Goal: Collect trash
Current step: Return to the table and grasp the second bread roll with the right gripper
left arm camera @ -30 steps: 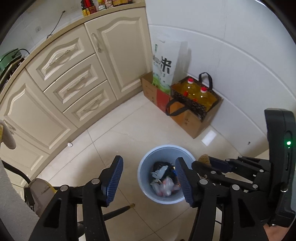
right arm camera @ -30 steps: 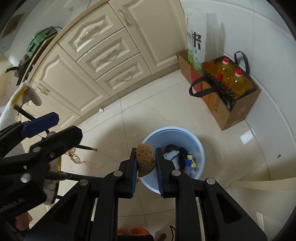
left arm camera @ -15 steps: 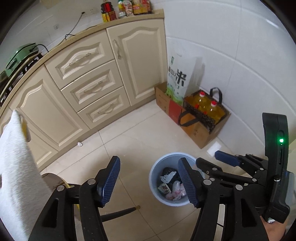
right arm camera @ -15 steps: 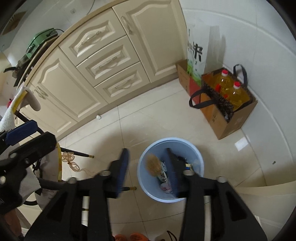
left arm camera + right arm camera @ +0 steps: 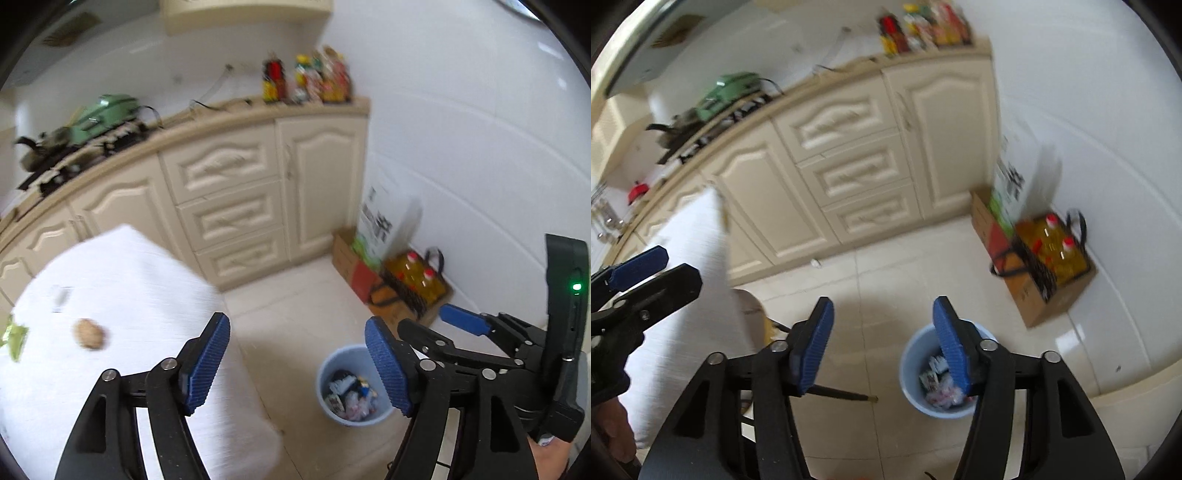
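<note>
A light blue trash bin (image 5: 325,376) holding several scraps stands on the tiled floor; it also shows in the right wrist view (image 5: 912,358). My left gripper (image 5: 297,363) is open and empty, above the floor between the bin and a white-clothed table (image 5: 110,288). On that table lie a brown walnut-like piece (image 5: 88,334) and a green wrapper (image 5: 14,338). My right gripper (image 5: 882,345) is open and empty, high above the bin. It also shows in the left wrist view (image 5: 463,321), at the right.
Cream cabinets (image 5: 229,192) run along the back with bottles (image 5: 306,79) and a green appliance (image 5: 103,114) on the counter. A rice bag (image 5: 384,225) and a box with oil bottles (image 5: 417,288) stand by the white wall. A dark stick (image 5: 842,395) lies on the floor.
My right gripper opened and the brown piece it held dropped into the bin. Both grippers rose and tilted up, so the table top and counter came into view.
</note>
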Demonstrator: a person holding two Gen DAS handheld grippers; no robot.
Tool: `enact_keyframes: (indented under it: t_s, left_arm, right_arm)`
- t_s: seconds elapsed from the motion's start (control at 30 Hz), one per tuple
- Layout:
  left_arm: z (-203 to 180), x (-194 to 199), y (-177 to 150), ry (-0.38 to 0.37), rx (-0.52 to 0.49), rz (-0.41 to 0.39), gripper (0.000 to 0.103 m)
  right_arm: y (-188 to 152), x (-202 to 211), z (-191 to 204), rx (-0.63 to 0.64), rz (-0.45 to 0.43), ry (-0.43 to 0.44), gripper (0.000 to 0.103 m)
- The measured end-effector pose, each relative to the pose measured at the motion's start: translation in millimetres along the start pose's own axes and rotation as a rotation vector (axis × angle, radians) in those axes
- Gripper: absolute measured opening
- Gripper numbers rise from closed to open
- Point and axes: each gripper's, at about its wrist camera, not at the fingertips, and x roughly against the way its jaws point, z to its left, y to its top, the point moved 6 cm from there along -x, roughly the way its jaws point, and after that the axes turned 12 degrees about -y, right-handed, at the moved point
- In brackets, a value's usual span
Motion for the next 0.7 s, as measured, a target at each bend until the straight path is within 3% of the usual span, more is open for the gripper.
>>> enact_keyframes:
  t_s: [0.17, 0.3, 0.5, 0.7]
  left_arm:
    - [56, 82, -20, 0.089, 0.036, -0.091, 0.081]
    - [101, 135, -45, 0.167, 0.082, -0.121, 0.081]
    - [172, 197, -81, 0.281, 0.162, -0.133, 0.082]
    - [233, 226, -110, 0.374, 0.239, -0.096, 0.082]
  right_arm:
    - [19, 45, 78, 0.1, -0.087, 0.064, 0.07]
    - [26, 60, 157, 0.209, -0.113, 0.124, 0.077]
    - [18, 41, 250, 0.332, -0.068, 0.185, 0.077]
    - [2, 2, 318, 0.457, 0.012, 0.165, 0.077]
